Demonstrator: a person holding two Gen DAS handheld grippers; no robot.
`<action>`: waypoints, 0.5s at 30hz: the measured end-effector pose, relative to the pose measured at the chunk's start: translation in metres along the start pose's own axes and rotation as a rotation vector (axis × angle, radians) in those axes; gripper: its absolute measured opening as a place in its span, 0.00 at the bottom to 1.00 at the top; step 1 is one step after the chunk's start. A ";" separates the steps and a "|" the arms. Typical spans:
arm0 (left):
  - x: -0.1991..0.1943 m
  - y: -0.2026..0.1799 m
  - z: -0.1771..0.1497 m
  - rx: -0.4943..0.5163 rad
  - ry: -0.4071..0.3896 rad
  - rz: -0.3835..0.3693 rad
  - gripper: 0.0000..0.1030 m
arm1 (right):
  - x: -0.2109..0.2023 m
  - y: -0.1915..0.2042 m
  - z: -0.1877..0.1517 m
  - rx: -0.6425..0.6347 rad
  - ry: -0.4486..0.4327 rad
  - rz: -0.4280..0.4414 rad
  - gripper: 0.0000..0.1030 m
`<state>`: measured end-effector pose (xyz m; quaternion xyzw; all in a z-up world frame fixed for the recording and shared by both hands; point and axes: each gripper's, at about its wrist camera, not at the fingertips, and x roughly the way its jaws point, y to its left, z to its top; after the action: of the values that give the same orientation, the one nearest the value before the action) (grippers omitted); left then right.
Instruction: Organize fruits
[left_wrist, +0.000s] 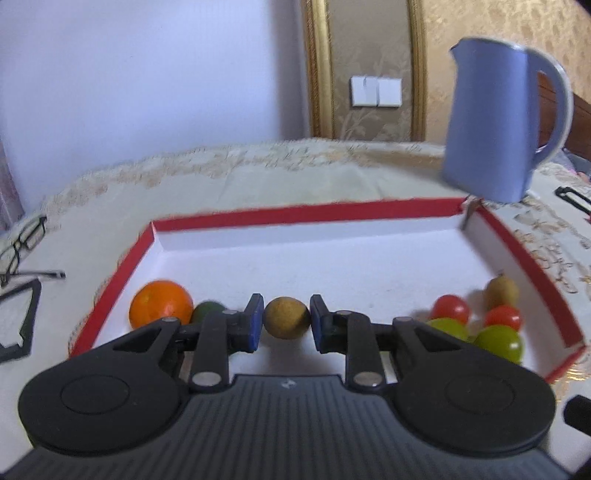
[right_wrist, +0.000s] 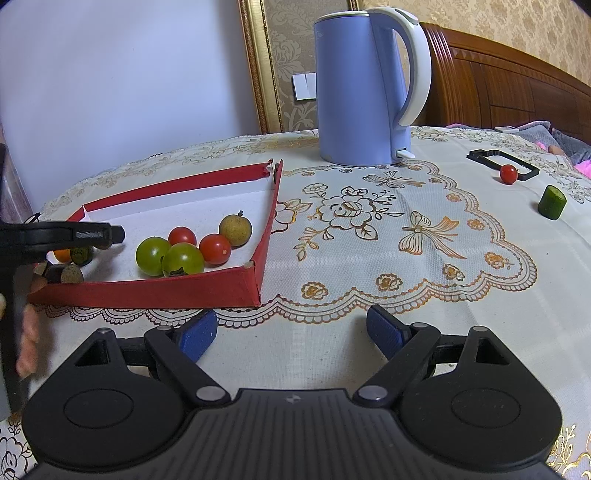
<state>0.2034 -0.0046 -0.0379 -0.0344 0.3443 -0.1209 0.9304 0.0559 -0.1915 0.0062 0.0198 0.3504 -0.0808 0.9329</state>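
A red-walled tray (left_wrist: 306, 212) with a white floor lies on the lace tablecloth. My left gripper (left_wrist: 286, 319) is over its near side, shut on a round brown fruit (left_wrist: 286, 317). To its left lie an orange (left_wrist: 160, 304) and a dark green piece (left_wrist: 207, 310). At the right corner sit red tomatoes (left_wrist: 450, 308), green tomatoes (left_wrist: 498, 341) and another brown fruit (left_wrist: 501, 291). My right gripper (right_wrist: 291, 332) stands open over bare cloth in front of the tray (right_wrist: 147, 291), nothing between its pads. A red tomato (right_wrist: 508, 173) and a green cucumber piece (right_wrist: 552, 202) lie far right on the table.
A blue kettle (right_wrist: 365, 88) stands behind the tray's right corner. Glasses (left_wrist: 22, 240) and a black frame (left_wrist: 18, 321) lie left of the tray. Another black frame (right_wrist: 502, 162) is beside the loose tomato. A hand (right_wrist: 29, 343) shows at the left edge.
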 end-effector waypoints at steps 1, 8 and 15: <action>0.003 0.003 0.000 -0.014 0.010 -0.012 0.24 | 0.000 0.000 0.000 0.000 0.000 0.000 0.86; 0.004 0.002 -0.003 -0.004 -0.005 0.007 0.25 | 0.000 0.000 0.000 0.001 0.000 0.000 0.86; 0.002 0.003 -0.004 -0.022 -0.005 0.000 0.28 | 0.000 0.000 0.000 0.001 0.000 0.000 0.86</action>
<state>0.2030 -0.0020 -0.0428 -0.0448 0.3431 -0.1171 0.9309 0.0560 -0.1912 0.0064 0.0202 0.3502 -0.0809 0.9330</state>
